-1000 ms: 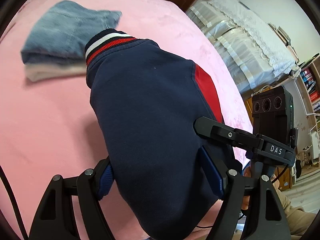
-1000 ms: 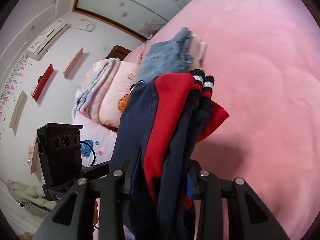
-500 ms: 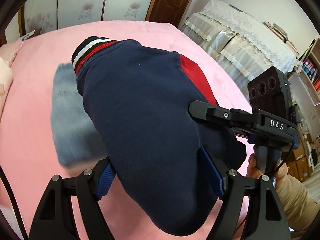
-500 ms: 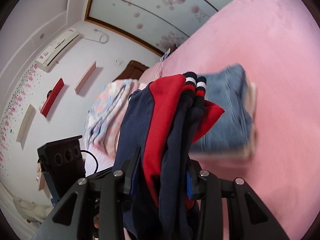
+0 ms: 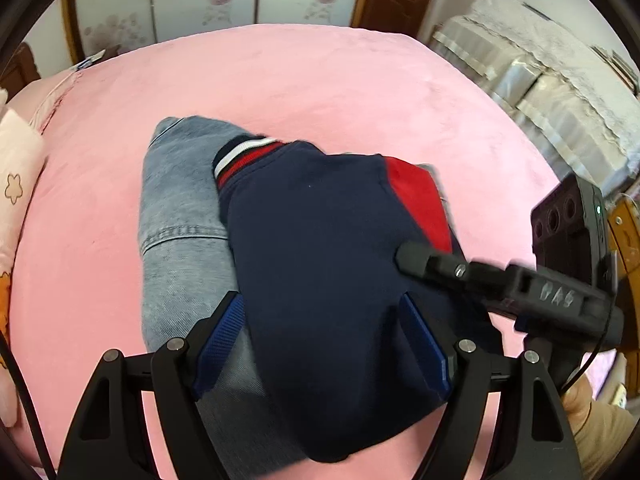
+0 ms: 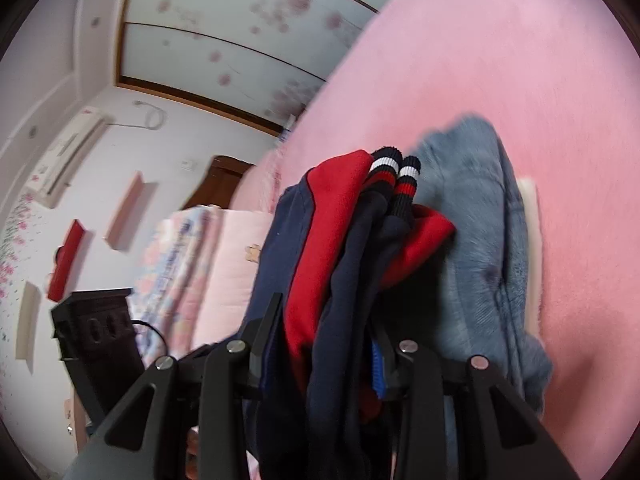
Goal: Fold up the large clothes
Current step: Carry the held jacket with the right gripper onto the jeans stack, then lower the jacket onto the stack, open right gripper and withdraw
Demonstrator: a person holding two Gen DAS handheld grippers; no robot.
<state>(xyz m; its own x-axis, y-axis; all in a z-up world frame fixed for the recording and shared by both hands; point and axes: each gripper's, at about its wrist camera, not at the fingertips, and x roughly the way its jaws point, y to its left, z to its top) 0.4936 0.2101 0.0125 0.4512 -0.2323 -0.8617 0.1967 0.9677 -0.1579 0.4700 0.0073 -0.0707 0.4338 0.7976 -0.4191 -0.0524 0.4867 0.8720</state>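
While both tongs carry it, the folded navy fleece jacket with red panels and striped rib cuffs [image 5: 320, 248] hangs as one bundle between them. Left tongs [image 5: 324, 344]: blue pads [image 5: 222, 336] set against either side of the near end of the bundle, closed on the thick fold as far as I can judge. Right tongs [image 6: 326, 344]: clamped on the stacked layers at the jacket's right edge, layers seen edge-on, cuffs pointing away from me.

Long axis of the bundle runs forward from both tongs, cuffs at the far end. Directly beneath and slightly left lies the folded pale-blue denim jeans [image 5: 180, 216], itself on a cream folded piece [image 6: 530, 216] on the pink plush bed [image 5: 320, 84]. Jacket overlaps the right part of the jeans; contact cannot be confirmed, some blur.

Judgement: stacking step. Bundle sits offset to the right of the jeans, so the left side is nearer the pile. Both tongs are level, pitched downward and forward.
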